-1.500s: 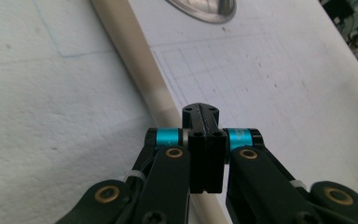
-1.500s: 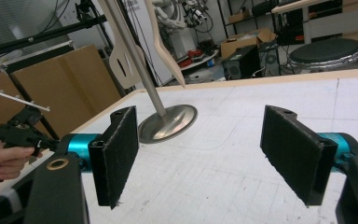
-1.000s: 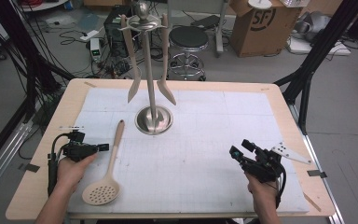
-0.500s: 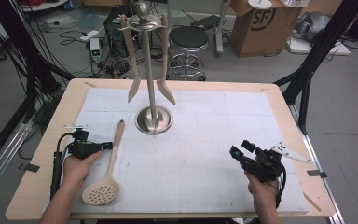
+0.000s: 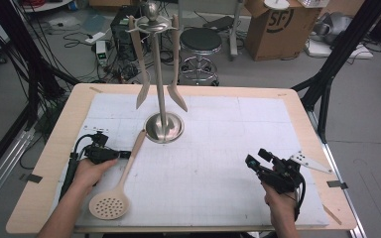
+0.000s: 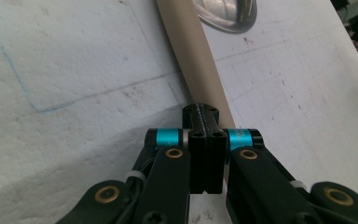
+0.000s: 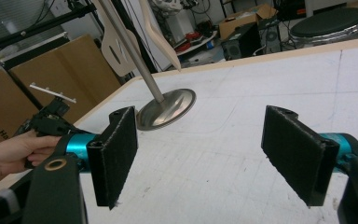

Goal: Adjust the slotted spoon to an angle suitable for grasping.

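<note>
- A pale wooden slotted spoon with a round perforated head lies flat on the white gridded table mat, its handle tip near the steel utensil stand's base, probably waiting to be hung
- The left gripper touches the handle, jaws closed together, gripping nothing
- The right gripper hovers apart, jaws wide, empty

Your skimmer lies on the mat left of centre, bowl nearest you, handle reaching toward the stand behind it. Your left gripper sits at the handle's left side, right gripper well apart on the right
</note>
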`<state>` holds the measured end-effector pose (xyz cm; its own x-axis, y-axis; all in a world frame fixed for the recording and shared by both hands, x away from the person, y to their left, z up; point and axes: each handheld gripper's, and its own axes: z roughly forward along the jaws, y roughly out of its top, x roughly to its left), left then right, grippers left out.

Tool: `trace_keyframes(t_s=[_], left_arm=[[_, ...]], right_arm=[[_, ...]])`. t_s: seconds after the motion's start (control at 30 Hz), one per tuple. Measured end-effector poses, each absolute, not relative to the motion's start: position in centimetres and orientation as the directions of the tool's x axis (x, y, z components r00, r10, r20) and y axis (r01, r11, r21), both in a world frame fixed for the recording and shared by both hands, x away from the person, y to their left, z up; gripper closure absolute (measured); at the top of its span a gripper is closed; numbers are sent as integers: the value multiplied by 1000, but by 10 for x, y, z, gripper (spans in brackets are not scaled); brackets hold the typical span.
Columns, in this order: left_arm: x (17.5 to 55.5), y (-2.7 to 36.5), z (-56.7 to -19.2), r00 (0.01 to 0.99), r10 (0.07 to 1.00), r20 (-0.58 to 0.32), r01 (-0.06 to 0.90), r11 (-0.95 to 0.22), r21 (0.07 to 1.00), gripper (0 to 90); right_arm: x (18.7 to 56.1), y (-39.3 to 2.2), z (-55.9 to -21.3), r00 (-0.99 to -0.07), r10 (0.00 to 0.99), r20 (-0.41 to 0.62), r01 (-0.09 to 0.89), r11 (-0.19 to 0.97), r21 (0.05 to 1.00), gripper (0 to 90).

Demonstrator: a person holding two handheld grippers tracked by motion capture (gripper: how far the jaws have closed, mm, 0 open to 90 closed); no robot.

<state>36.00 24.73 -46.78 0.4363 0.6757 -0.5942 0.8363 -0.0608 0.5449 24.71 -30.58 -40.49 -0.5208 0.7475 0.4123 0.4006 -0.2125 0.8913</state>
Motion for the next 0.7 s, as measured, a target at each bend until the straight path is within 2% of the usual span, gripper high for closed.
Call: trace_keyframes(t_s=[0.2,0.33,0.7], left_arm=[[365,253,-470,392,689,-610,842,-1,539,900],[367,247,-475,392,646,-655,852,14,524,900],[366,240,-474,455,618,-641,836,-51,546,900]], right_arm=[[247,-305,-405,-522,746,412,404,-210,890,258],[247,-304,-405,-524,748,408,400,-207,893,260],[248,-304,-405,-523,749,406,401,-204,893,260]])
